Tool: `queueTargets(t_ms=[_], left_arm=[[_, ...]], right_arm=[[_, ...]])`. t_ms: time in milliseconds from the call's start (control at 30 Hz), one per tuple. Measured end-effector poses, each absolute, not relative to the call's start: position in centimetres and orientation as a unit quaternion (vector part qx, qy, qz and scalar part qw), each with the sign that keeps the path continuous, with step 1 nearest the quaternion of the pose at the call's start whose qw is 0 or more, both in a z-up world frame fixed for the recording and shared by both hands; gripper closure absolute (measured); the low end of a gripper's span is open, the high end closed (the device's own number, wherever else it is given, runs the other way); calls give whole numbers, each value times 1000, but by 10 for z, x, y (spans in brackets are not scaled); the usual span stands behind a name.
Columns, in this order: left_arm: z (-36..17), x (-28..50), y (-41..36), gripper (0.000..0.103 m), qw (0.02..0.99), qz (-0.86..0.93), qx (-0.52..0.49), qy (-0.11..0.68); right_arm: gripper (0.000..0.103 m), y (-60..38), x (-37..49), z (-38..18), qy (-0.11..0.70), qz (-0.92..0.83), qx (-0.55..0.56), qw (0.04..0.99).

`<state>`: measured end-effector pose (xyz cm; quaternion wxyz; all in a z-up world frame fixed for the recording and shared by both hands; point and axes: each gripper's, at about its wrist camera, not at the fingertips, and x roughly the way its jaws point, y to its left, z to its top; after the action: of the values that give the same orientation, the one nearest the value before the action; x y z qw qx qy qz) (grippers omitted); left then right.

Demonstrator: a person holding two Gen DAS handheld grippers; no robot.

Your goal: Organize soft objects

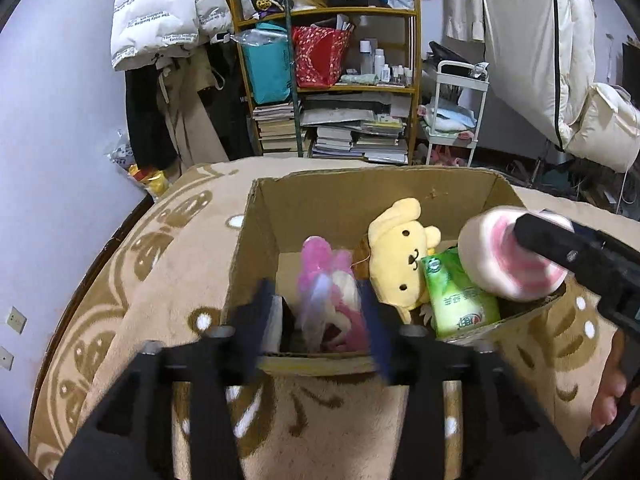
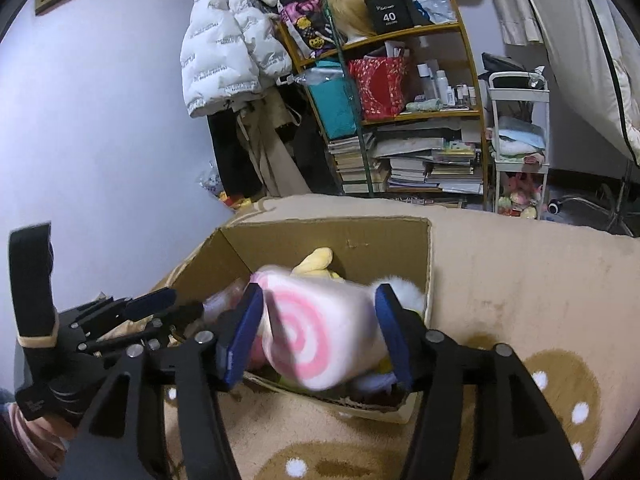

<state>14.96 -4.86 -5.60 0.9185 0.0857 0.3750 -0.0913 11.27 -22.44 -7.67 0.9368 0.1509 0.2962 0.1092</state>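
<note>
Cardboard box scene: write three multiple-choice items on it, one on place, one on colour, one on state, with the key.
1. Where is the yellow dog plush?
A. inside the cardboard box
B. on the bookshelf
C. on the carpet

2. What colour is the swirl on the roll plush?
A. blue
B. pink
C. green

3. How is the right gripper?
A. open and empty
B. lying on the carpet
C. closed on the roll plush

Key: 1 A, it lies between the box walls beside the green tissue pack; 2 B, pink spiral on white; 3 C, both blue pads press the roll's sides.
</note>
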Motion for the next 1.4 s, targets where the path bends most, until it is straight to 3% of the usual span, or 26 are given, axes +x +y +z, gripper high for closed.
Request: queueTargets(t_ms=[67, 100, 200, 333, 467, 1000, 1400], left_arm=[[-54, 145, -48, 44, 922, -86, 93, 367], [-54, 144, -48, 37, 921, -83, 100, 368], [-50, 138, -46, 21, 922, -70, 107, 365], [-42, 127, -39, 14, 927, -64, 106, 354], [-29, 109, -31, 4, 939, -58, 95, 325], [32, 27, 0, 3, 970, -26, 75, 228], [43, -10, 19, 3, 976, -29, 42, 211]], right_arm=[[21, -228, 109, -74, 285, 105, 157, 940], [17, -229, 108, -72, 283, 104, 159, 940], [15, -232, 105, -70, 283, 99, 164, 940], [5, -238, 96, -65, 280, 90, 160, 942], [2, -240, 82, -56, 271, 85, 157, 946], [0, -223, 16, -7, 217, 72, 90, 969], [0, -228, -25, 2, 199, 48, 86, 975]])
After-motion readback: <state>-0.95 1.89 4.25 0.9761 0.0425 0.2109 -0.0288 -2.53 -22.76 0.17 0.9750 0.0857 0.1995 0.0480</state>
